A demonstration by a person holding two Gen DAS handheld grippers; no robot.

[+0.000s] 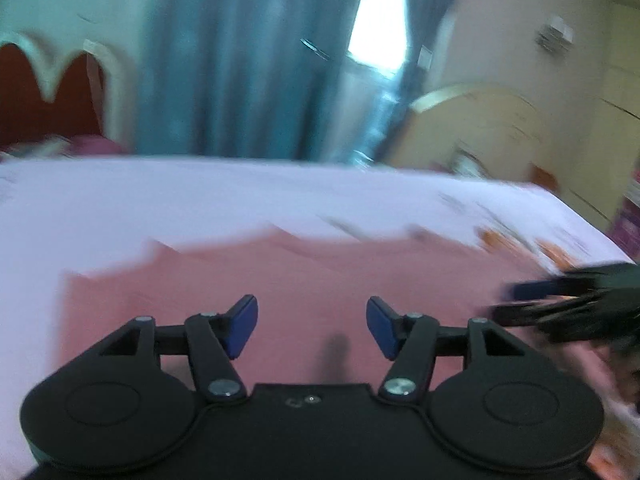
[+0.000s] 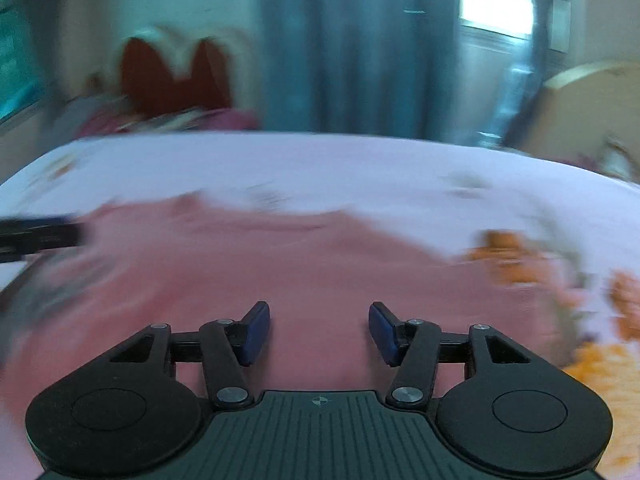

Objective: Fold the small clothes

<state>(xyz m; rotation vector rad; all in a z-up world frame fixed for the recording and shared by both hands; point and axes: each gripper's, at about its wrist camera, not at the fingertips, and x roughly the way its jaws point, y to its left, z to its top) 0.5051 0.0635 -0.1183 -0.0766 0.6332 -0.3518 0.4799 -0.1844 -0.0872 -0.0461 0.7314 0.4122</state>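
A pink garment lies spread flat on the bed's pale lilac sheet. It also shows in the right wrist view. My left gripper is open and empty, just above the garment's near part. My right gripper is open and empty too, above the garment. The right gripper shows blurred at the right edge of the left wrist view. The left gripper shows blurred at the left edge of the right wrist view. Both views are motion-blurred.
The sheet has orange flower prints to the right. A red and white headboard, blue curtains, a bright window and a wooden footboard stand beyond the bed.
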